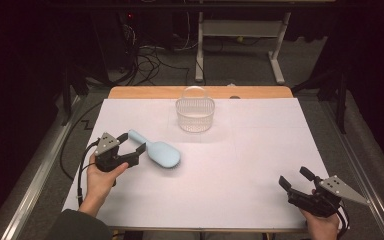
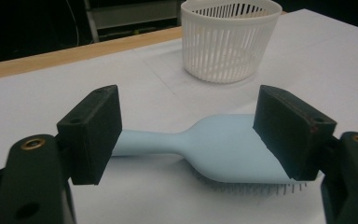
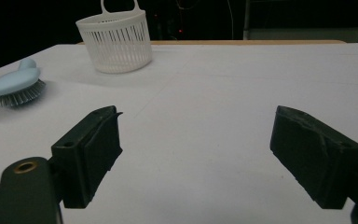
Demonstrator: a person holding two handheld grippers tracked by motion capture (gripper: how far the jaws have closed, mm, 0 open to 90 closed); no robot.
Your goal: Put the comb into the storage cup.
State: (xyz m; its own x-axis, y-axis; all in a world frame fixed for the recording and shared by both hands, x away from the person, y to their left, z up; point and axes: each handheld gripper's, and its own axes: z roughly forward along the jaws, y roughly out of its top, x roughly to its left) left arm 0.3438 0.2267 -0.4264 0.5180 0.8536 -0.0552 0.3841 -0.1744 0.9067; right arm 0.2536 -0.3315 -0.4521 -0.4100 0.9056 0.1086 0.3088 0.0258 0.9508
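Your left gripper (image 1: 136, 144) sits closest to the work, jaws spread wide with the light blue hairbrush (image 1: 157, 151) lying between them. From the left gripper view the brush (image 2: 214, 149) rests bristles down on the white sheet (image 1: 230, 170), its slim handle pointing toward the left jaw and its broad head running behind the right one. Neither pad looks to be pressing on it, so you are straddling it rather than holding it.

That lineup makes sense: the handle and neck are the narrowest parts, and the bristles keep the back raised off the sheet, leaving room for the pads to come in from both sides. Closing over the head would probably be harder, since it looks almost as wide as the jaw gap.

Beyond the brush, the white slatted basket (image 1: 195, 114) stands upright near the far edge of the table, well apart from it and with its mouth unobstructed. It seems the likely place for the brush to go.

Your right gripper (image 1: 296, 178) rests low at the near right corner, jaws also apart and with nothing between them. Parked there, it stays out of the left hand's path and could steady the basket (image 3: 115, 42) if needed.
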